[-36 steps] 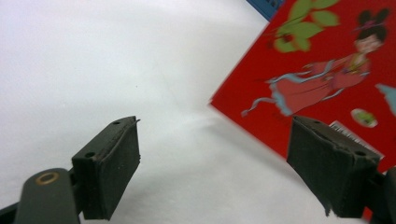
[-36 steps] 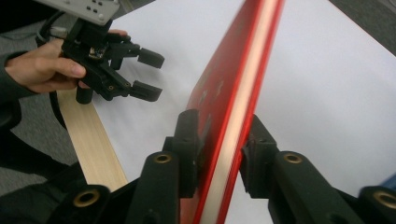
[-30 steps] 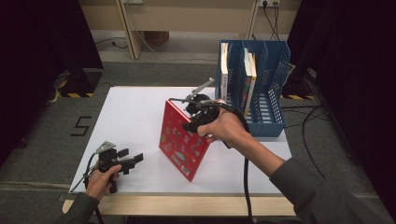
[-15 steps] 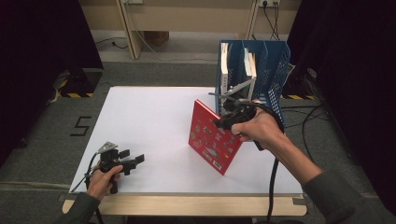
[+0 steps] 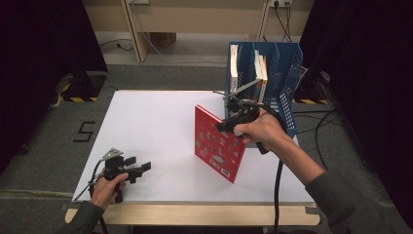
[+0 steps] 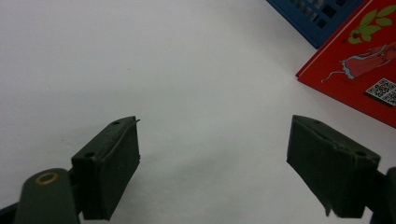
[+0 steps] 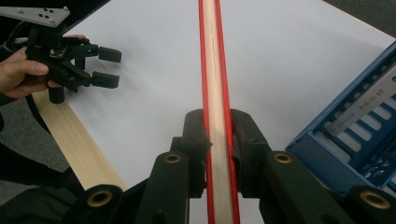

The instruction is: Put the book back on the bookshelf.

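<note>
High view: the right gripper point(image 5: 228, 119) pinches the red book point(image 5: 217, 144) at its top edge, jaws pressed on the covers; the book stands on edge on the white table point(image 5: 156, 126), its lower corner close to or on the surface, just in front of the blue rack point(image 5: 285, 73), which already has upright books in it; the cover faces the table's left, and the long axis runs aslant from the top corner near the rack down to the corner nearest the person; the left gripper point(image 5: 138, 169) rests near the table's front left, well apart from the book, jaws spread on nothing.

Left gripper view: both black pads point(image 6: 109, 163) stand wide with bare table between them; a red corner of the book point(image 6: 359, 70) shows at upper right, beside the rack's base point(image 6: 322, 18); the printed cover looks glossy, so I judge it slippery under a light pinch.

Right gripper view: the jaws clamp the book point(image 7: 215, 93) edge-on, cream pages between two thin red boards; the edge runs straight away from the camera; the other gripper point(image 7: 100, 67) sits open at upper left, the rack point(image 7: 355, 140) at right.

It looks a thin, stiff hardback, fairly light but liable to swing about a single pinch; the best hold is across both covers near the middle of the upper edge, so it hangs true for sliding into a slot.
</note>
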### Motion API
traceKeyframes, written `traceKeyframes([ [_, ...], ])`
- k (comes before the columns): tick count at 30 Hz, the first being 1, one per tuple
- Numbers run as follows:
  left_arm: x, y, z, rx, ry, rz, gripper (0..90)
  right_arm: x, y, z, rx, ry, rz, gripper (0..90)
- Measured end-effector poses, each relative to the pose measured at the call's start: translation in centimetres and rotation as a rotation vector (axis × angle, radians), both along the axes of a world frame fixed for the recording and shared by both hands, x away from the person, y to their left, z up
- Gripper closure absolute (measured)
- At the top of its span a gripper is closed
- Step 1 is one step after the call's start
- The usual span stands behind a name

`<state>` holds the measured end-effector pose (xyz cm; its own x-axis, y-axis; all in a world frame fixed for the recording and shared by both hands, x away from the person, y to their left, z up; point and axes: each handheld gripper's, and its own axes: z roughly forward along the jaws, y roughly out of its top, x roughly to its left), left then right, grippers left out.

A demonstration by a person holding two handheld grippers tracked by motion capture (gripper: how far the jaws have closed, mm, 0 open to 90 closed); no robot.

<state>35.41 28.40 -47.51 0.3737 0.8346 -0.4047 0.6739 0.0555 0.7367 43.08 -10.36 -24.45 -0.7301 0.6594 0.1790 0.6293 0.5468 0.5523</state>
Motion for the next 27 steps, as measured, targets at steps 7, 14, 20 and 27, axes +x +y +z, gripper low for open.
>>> traceKeyframes([
  [7,0.0,-0.2,-0.1,0.007,0.006,-0.009,16.5,0.4,-0.1,-0.2,0.021,0.024,-0.009,76.8],
  [14,0.0,-0.2,-0.1,0.006,0.009,-0.015,16.5,0.7,0.2,-0.7,0.025,0.041,-0.006,75.9],
  [20,0.0,-0.1,-0.1,0.001,0.008,-0.01,16.5,-0.2,0.0,-0.6,0.004,-0.038,-0.018,78.7],
  [27,0.1,-0.1,-0.1,-0.001,0.012,-0.008,16.5,-1.5,-2.6,0.0,0.042,-0.068,-0.067,79.3],
])
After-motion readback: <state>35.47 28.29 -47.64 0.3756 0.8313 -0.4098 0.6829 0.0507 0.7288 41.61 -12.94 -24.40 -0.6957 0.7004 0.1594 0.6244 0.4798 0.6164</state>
